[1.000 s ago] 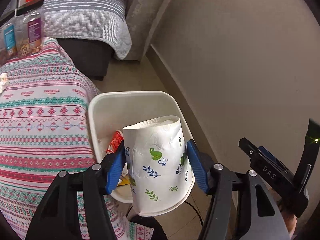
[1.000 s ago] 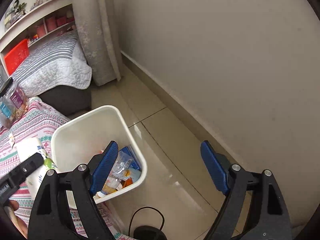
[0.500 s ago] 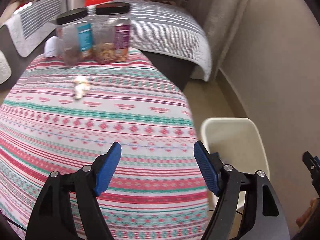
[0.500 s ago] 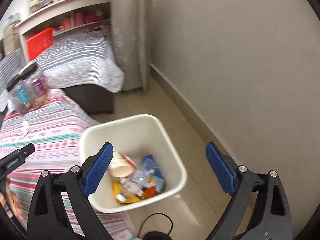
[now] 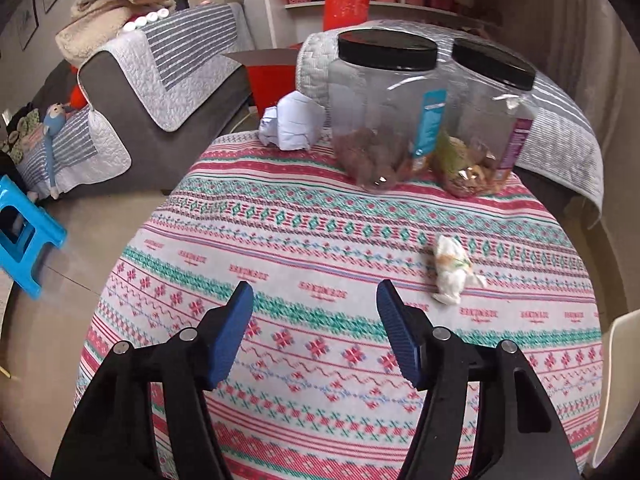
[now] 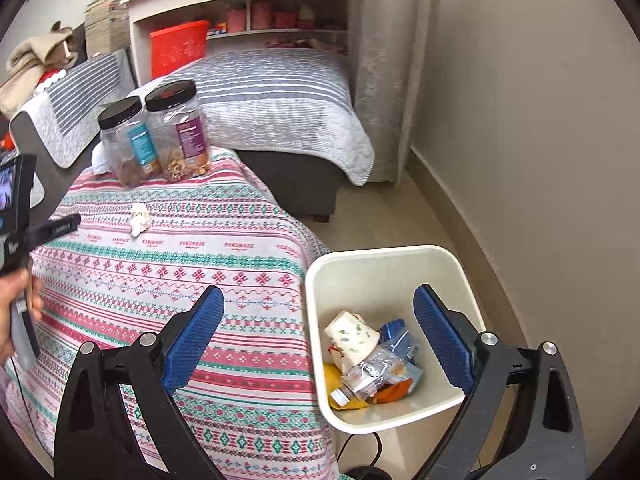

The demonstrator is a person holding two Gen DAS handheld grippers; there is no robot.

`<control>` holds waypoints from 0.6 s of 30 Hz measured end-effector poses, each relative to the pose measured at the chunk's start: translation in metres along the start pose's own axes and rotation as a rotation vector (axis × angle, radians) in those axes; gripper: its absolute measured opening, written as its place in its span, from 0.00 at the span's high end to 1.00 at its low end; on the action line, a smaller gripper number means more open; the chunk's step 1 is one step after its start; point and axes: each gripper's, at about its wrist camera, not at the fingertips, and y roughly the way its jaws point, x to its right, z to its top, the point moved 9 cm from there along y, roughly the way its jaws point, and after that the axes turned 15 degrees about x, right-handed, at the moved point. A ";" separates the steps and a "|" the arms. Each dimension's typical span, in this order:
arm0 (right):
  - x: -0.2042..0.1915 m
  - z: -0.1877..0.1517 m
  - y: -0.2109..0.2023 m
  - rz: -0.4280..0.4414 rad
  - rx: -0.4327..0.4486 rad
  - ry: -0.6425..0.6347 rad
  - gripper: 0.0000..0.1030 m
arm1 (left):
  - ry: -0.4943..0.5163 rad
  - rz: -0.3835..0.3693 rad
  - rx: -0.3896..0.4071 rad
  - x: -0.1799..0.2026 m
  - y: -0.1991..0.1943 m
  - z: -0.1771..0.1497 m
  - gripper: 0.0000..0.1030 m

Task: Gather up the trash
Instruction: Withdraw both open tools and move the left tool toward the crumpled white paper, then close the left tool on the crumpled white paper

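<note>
A small crumpled wrapper, white with orange and green marks, lies on the patterned cloth at the right of the left wrist frame. A larger ball of crumpled white paper sits at the cloth's far edge, upper centre. In the right wrist frame, lower right, the white bin holds a tipped paper cup, clear plastic bags and orange scraps.
</note>
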 end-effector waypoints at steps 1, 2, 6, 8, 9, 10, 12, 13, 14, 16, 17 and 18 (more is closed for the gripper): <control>-0.005 0.000 0.002 0.002 -0.004 -0.006 0.11 | 0.000 -0.006 0.000 -0.005 0.006 0.005 0.45; -0.008 0.000 0.004 0.005 -0.008 -0.011 0.11 | -0.008 -0.023 -0.002 -0.008 0.012 0.009 0.45; -0.019 -0.005 0.013 0.000 -0.024 -0.030 0.11 | -0.067 -0.076 -0.009 -0.009 0.026 0.027 0.52; -0.020 -0.007 0.016 -0.007 -0.036 -0.038 0.11 | -0.142 -0.122 -0.032 -0.013 0.036 0.034 0.55; -0.021 -0.009 0.017 -0.012 -0.041 -0.040 0.11 | -0.194 -0.154 -0.046 -0.015 0.040 0.037 0.57; -0.021 -0.010 0.020 -0.016 -0.047 -0.044 0.11 | -0.266 -0.187 -0.068 -0.019 0.046 0.039 0.60; -0.022 -0.013 0.025 -0.025 -0.058 -0.050 0.11 | -0.364 -0.221 -0.087 -0.025 0.053 0.041 0.60; -0.023 -0.015 0.026 -0.029 -0.063 -0.053 0.11 | -0.399 -0.231 -0.094 -0.029 0.058 0.042 0.60; -0.024 -0.016 0.029 -0.032 -0.067 -0.054 0.11 | -0.418 -0.238 -0.101 -0.032 0.062 0.043 0.60; -0.026 -0.018 0.032 -0.034 -0.075 -0.058 0.11 | -0.430 -0.230 -0.106 -0.038 0.070 0.044 0.60; -0.028 -0.019 0.034 -0.035 -0.078 -0.063 0.11 | -0.426 -0.224 -0.104 -0.042 0.071 0.046 0.60; -0.030 -0.020 0.035 -0.035 -0.081 -0.067 0.11 | -0.425 -0.220 -0.102 -0.045 0.075 0.047 0.60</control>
